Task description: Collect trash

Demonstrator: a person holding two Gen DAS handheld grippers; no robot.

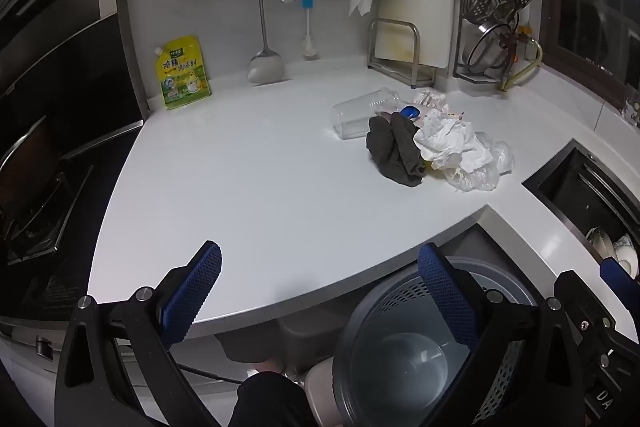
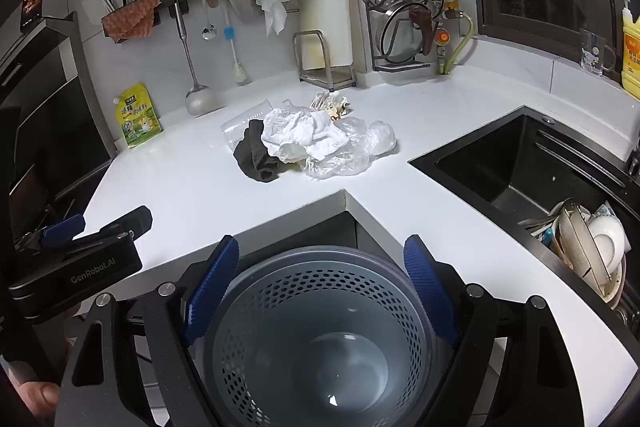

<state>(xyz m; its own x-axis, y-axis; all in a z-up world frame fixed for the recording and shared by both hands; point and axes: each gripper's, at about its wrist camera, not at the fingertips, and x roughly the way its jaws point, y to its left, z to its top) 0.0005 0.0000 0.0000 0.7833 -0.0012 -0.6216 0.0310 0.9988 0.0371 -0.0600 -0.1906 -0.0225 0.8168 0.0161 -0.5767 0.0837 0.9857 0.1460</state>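
Observation:
A pile of trash lies on the white counter (image 1: pixel 248 187): a dark grey cloth (image 1: pixel 394 151) (image 2: pixel 256 153), crumpled white paper (image 1: pixel 452 143) (image 2: pixel 300 135), a clear plastic bag (image 1: pixel 484 167) (image 2: pixel 352 147), a clear plastic bottle with a blue cap (image 1: pixel 364 111) and a crinkled wrapper (image 2: pixel 330 103). A grey perforated bin (image 2: pixel 320 331) (image 1: pixel 404 347) stands empty on the floor below the counter's inner corner. My left gripper (image 1: pixel 320 287) is open and empty over the counter's front edge. My right gripper (image 2: pixel 320 283) is open and empty above the bin.
A black sink (image 2: pixel 520 163) with stacked dishes (image 2: pixel 592 247) lies to the right. A yellow seasoning pouch (image 1: pixel 182 73), hanging utensils (image 1: pixel 262 23), a cutting board rack (image 1: pixel 396 51) and a pot lid rack (image 2: pixel 404 7) line the back wall. A stove (image 1: pixel 32 211) is at the left.

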